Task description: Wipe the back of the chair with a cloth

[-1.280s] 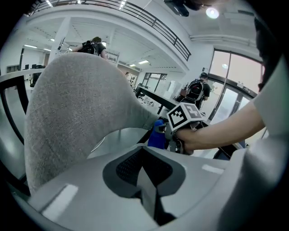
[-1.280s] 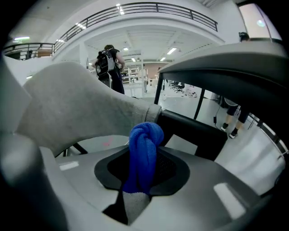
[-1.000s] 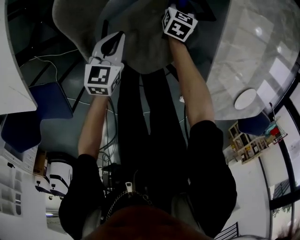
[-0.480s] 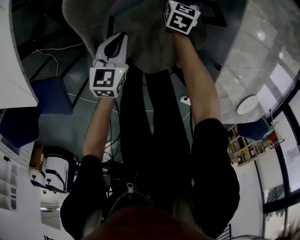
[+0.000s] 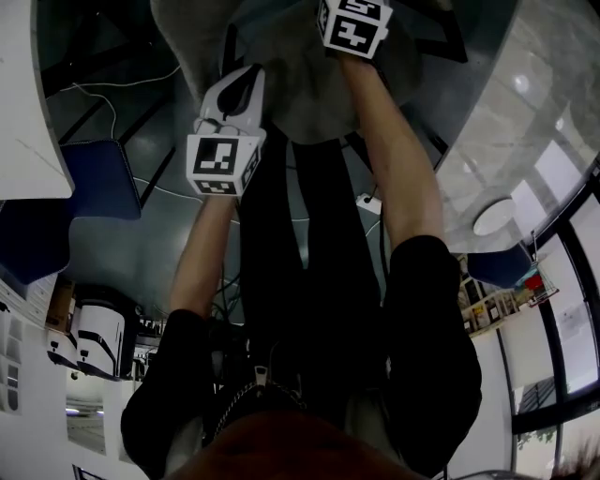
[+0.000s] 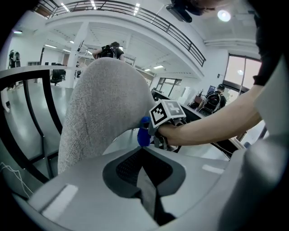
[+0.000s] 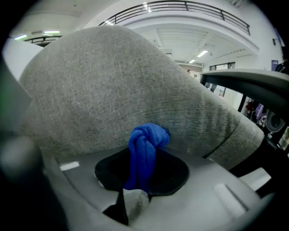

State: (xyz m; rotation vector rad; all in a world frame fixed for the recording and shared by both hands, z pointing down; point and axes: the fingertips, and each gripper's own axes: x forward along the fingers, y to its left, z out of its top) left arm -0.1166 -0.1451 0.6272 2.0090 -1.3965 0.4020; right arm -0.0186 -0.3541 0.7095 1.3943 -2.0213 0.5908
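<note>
Grey woven fabric fills most of the right gripper view: it is the chair back (image 7: 135,81), curved and rounded at the top. The right gripper (image 7: 141,178) has its jaws clamped on a blue cloth (image 7: 145,149), which is bunched into a knot-like wad. The wad stands up from the jaws and lies against the grey fabric.

In the left gripper view the same chair back (image 6: 104,108) rises ahead and to the left. The cloth (image 6: 144,133) shows as a small blue lump at the fabric's right edge, just in front of the right gripper's marker cube (image 6: 167,113) and the bare forearm (image 6: 212,126) behind it. The left gripper (image 6: 143,173) has its jaws brought together with nothing between them.

From the head view, both arms reach forward to the chair back (image 5: 300,84). The left gripper (image 5: 239,94) points at its near edge; whether it touches the fabric cannot be told. The right gripper's cube (image 5: 354,26) sits farther up, at the top of the frame. A blue chair (image 5: 98,183) stands on the dark floor to the left, near loose cables (image 5: 141,89).
</note>
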